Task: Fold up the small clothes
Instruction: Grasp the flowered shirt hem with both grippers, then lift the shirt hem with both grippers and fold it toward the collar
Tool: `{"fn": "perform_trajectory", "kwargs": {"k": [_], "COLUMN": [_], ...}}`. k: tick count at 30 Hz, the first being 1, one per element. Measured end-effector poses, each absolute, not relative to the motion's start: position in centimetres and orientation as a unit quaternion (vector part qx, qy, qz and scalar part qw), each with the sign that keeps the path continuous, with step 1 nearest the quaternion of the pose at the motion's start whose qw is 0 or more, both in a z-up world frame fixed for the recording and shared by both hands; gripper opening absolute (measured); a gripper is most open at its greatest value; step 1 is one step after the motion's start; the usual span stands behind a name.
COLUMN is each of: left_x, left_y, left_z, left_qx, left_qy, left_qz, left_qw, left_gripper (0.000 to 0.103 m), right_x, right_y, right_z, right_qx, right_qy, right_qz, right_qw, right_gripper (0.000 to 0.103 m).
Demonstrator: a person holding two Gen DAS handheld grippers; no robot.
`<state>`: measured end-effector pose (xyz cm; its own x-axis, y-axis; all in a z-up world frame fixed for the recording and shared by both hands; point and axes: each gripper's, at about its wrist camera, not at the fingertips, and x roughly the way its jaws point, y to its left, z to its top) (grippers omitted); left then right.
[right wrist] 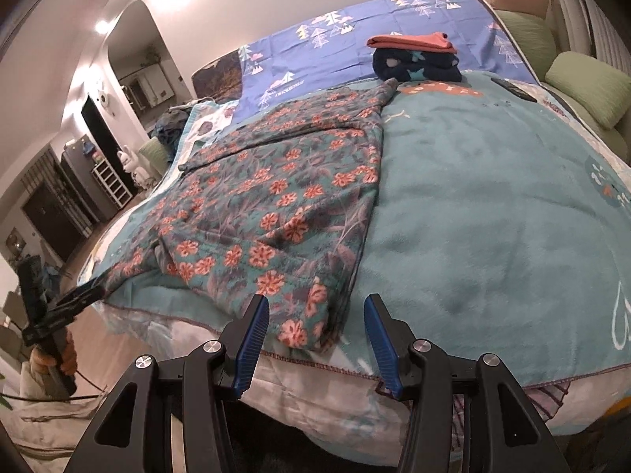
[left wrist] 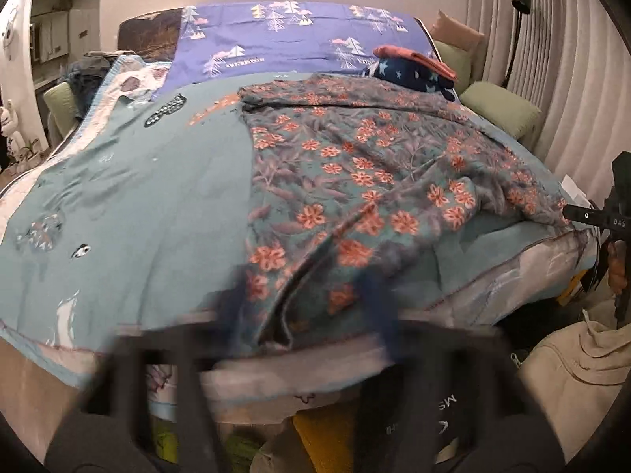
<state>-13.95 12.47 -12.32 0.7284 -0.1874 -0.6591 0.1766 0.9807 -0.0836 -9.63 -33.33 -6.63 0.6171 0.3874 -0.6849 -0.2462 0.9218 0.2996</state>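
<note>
A teal garment with orange flowers lies spread on the bed; it also shows in the right wrist view. My left gripper is motion-blurred at the garment's near hem; its blue fingers stand apart. Seen from the right wrist view, the left gripper touches the garment's left corner. My right gripper is open and empty, its blue pads either side of the garment's near right corner, just above the bed edge. It also shows in the left wrist view at the garment's right corner.
A teal blanket covers the bed, with a purple tree-print sheet behind. A folded stack of a dark star-print piece and an orange piece sits at the back. Green cushions line the right side. Bags stand below the bed edge.
</note>
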Motion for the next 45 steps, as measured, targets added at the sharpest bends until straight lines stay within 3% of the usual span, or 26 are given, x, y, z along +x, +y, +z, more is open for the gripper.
{"fn": "perform_trajectory", "kwargs": {"k": [6, 11, 12, 13, 14, 16, 18, 19, 22, 23, 26, 29, 30, 41, 45], "left_x": [-13.0, -13.0, -12.9, -12.9, -13.0, -13.5, -14.3, -14.6, -14.9, -14.6, -13.7, -13.7, -13.6, -11.1, -9.7], "left_y": [12.8, 12.6, 12.7, 12.7, 12.7, 12.8, 13.1, 13.2, 13.4, 13.4, 13.5, 13.9, 14.1, 16.8, 17.4], "left_z": [-11.6, -10.9, -10.9, -11.0, -11.1, -11.4, -11.6, -11.6, -11.7, -11.9, -12.8, -12.4, -11.8, -3.2, -2.7], "left_qx": [-0.005, 0.001, -0.002, -0.003, -0.002, 0.0, -0.006, -0.004, 0.01, 0.009, 0.003, -0.004, -0.01, -0.037, -0.059], "left_qy": [0.36, 0.353, 0.354, 0.357, 0.36, 0.366, 0.364, 0.353, 0.34, 0.348, 0.366, 0.357, 0.353, 0.247, 0.255], "left_qz": [-0.108, -0.11, -0.112, -0.113, -0.114, -0.116, -0.119, -0.114, -0.108, -0.106, -0.111, -0.106, -0.107, -0.098, -0.126], "left_qw": [0.927, 0.929, 0.928, 0.927, 0.926, 0.924, 0.924, 0.929, 0.934, 0.931, 0.924, 0.928, 0.929, 0.963, 0.957], "left_gripper": [0.006, 0.006, 0.006, 0.006, 0.006, 0.022, 0.071, 0.077, 0.079, 0.075, 0.037, 0.013, 0.009, 0.003, 0.003], "right_x": [-9.4, -9.4, -9.3, -9.1, -9.1, -9.1, -9.1, -9.1, -8.9, -8.8, -8.3, -8.3, -8.4, -7.5, -6.2], "right_y": [-33.3, -32.1, -31.8, -31.3, -31.1, -31.2, -31.6, -31.8, -32.3, -32.2, -31.6, -31.0, -31.0, -33.9, -33.6], "right_z": [-6.8, -6.1, -6.0, -6.0, -6.0, -5.8, -5.5, -5.5, -5.6, -5.7, -6.2, -6.4, -6.2, 1.6, 3.6], "right_qx": [0.094, 0.065, 0.055, 0.041, 0.035, 0.033, 0.043, 0.048, 0.066, 0.065, 0.056, 0.045, 0.044, 0.097, 0.089], "right_qy": [0.394, 0.382, 0.382, 0.382, 0.382, 0.377, 0.376, 0.377, 0.387, 0.39, 0.403, 0.402, 0.398, 0.292, 0.268], "right_qz": [0.172, 0.182, 0.18, 0.177, 0.171, 0.163, 0.165, 0.17, 0.182, 0.182, 0.183, 0.177, 0.173, 0.174, 0.178], "right_qw": [0.898, 0.904, 0.905, 0.906, 0.908, 0.911, 0.911, 0.909, 0.901, 0.9, 0.895, 0.897, 0.9, 0.936, 0.943], "right_gripper": [0.051, 0.041, 0.032, 0.011, 0.006, 0.006, 0.006, 0.007, 0.009, 0.01, 0.011, 0.009, 0.005, 0.004, 0.004]}}
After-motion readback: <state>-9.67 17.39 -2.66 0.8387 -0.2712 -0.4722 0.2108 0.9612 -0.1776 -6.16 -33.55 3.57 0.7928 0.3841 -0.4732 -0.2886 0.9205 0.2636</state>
